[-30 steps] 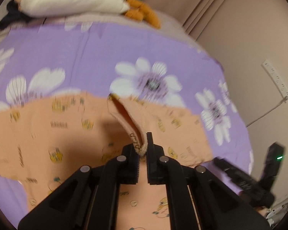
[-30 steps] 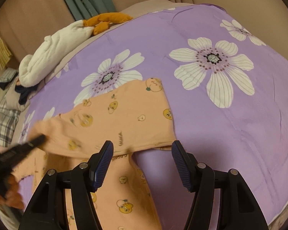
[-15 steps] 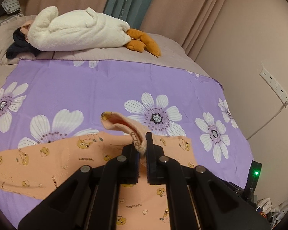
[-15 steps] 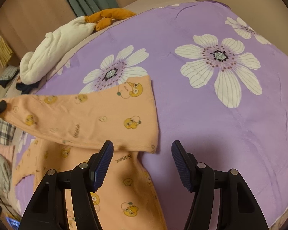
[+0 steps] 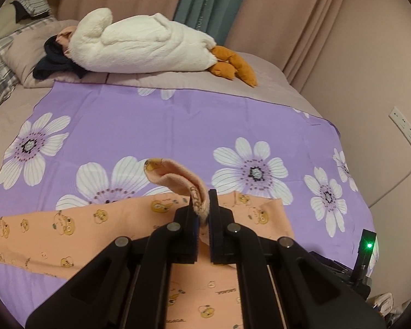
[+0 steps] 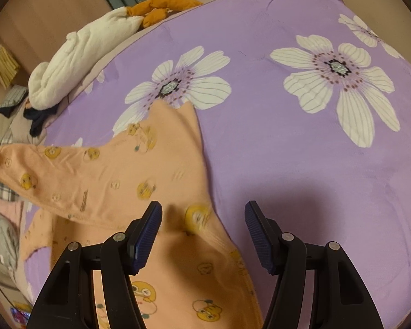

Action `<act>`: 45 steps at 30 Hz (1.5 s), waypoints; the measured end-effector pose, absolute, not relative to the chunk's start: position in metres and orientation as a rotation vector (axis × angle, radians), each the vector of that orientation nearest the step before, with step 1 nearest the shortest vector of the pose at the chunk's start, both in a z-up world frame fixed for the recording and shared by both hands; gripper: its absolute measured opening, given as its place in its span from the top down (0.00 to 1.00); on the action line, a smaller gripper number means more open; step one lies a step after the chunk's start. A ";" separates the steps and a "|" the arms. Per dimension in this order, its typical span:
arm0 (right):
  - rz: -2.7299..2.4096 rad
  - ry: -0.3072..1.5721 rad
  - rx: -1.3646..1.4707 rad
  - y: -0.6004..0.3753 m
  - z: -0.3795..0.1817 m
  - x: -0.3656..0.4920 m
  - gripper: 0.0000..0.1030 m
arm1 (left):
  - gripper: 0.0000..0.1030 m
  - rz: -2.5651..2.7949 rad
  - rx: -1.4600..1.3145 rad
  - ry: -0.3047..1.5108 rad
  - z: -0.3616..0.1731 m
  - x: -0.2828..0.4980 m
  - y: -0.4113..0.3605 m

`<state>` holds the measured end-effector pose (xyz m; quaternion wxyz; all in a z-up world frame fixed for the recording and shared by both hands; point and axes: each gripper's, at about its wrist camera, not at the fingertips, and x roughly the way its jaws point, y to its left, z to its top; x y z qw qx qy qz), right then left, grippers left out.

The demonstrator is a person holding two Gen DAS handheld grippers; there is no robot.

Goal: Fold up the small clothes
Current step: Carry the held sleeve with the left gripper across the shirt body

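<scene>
**Left claw pinching the garment's cuff, right claw spread above it**

Your left gripper (image 5: pixel 202 213) has its jaws drawn narrow on a ribbed cuff of the peach garment (image 5: pixel 101 227); the cuff curls up and away from the fingertips in a soft arc, lifted off the cloth below. The rest of that garment lies flat beneath and to both sides of the claw, a thin knit printed with small yellow cartoon faces and lettering.

Your right gripper (image 6: pixel 202 235) stands wide, blue ridged pads (image 6: pixel 148 233) apart with nothing between them. The peach garment (image 6: pixel 117 181) lies under and ahead of the left finger, one sleeve stretched off to the left edge.

Everything rests on a smooth purple sheet (image 5: pixel 150 118) with large white daisies. Behind it lies a fluffy white plush goose (image 5: pixel 139 46) with orange feet.
</scene>
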<state>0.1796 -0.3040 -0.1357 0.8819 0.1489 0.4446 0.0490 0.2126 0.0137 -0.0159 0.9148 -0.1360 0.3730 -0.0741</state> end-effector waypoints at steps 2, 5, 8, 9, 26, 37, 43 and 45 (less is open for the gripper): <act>0.100 0.928 0.303 -0.301 -0.137 0.181 0.39 | 0.95 -0.145 -0.280 0.777 -0.020 0.213 0.019; 0.103 0.937 0.292 -0.296 -0.140 0.183 0.39 | 0.95 -0.127 -0.289 0.796 -0.027 0.213 0.026; 0.097 0.944 0.289 -0.292 -0.143 0.186 0.39 | 0.95 -0.113 -0.298 0.808 -0.032 0.213 0.034; 0.096 0.946 0.288 -0.291 -0.143 0.187 0.39 | 0.95 -0.106 -0.302 0.812 -0.033 0.212 0.037; 0.073 0.977 0.240 -0.276 -0.153 0.195 0.39 | 0.95 -0.023 -0.298 0.928 -0.083 0.206 0.072; 0.060 0.981 0.226 -0.274 -0.155 0.197 0.39 | 0.94 0.008 -0.304 1.000 -0.117 0.202 0.083; 0.055 0.981 0.221 -0.272 -0.155 0.197 0.39 | 0.94 0.023 -0.317 1.038 -0.134 0.199 0.088; 0.052 0.981 0.219 -0.272 -0.156 0.197 0.39 | 0.93 0.027 -0.317 1.048 -0.139 0.198 0.089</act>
